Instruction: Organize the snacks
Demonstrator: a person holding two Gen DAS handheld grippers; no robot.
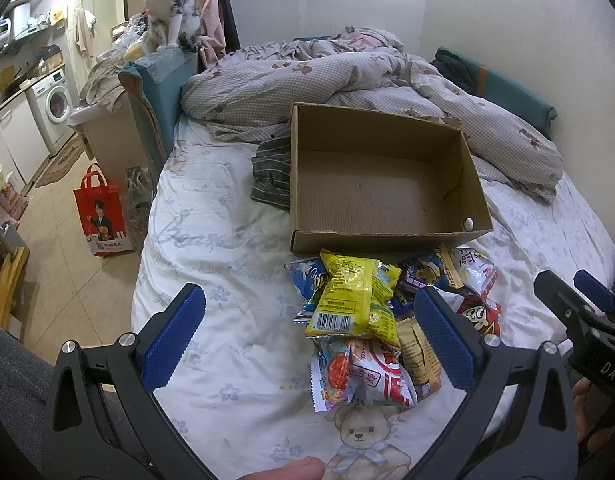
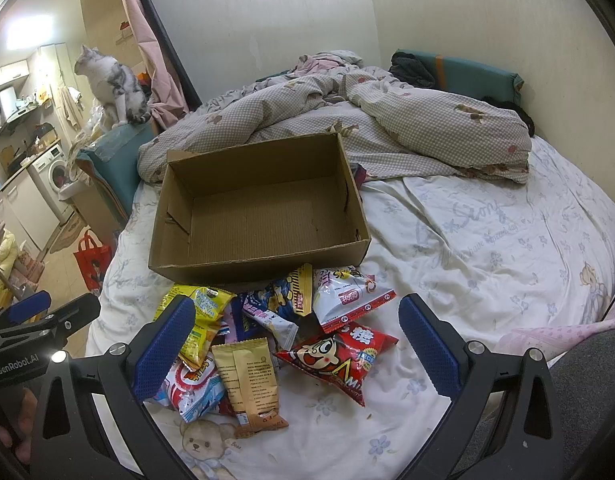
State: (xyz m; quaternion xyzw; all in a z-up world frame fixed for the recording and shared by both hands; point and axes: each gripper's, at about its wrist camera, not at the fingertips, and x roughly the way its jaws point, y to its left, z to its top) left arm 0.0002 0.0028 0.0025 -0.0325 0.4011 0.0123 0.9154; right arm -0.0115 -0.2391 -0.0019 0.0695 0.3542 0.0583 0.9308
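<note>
An empty brown cardboard box (image 1: 387, 236) (image 2: 263, 268) lies on the bed. Right in front of it is a heap of snack packets: a yellow packet (image 1: 355, 300) (image 2: 203, 320) on top at the left, a red cartoon packet (image 2: 339, 356) (image 1: 479, 314), a tan packet (image 2: 251, 384) (image 1: 419, 356), a red-and-white packet (image 1: 371, 376) (image 2: 195, 388) and a white packet (image 2: 347, 296). My left gripper (image 1: 307, 336) is open above the heap's left part. My right gripper (image 2: 303, 344) is open above the heap, nothing between its fingers.
A rumpled checked duvet (image 1: 347, 80) (image 2: 347, 120) lies behind the box, striped cloth (image 1: 271, 172) at its left. A cat (image 1: 167, 4) (image 2: 111, 88) sits on the teal bed end. A red bag (image 1: 103, 208) stands on the floor left of the bed. White sheet (image 2: 487, 240) spreads to the right.
</note>
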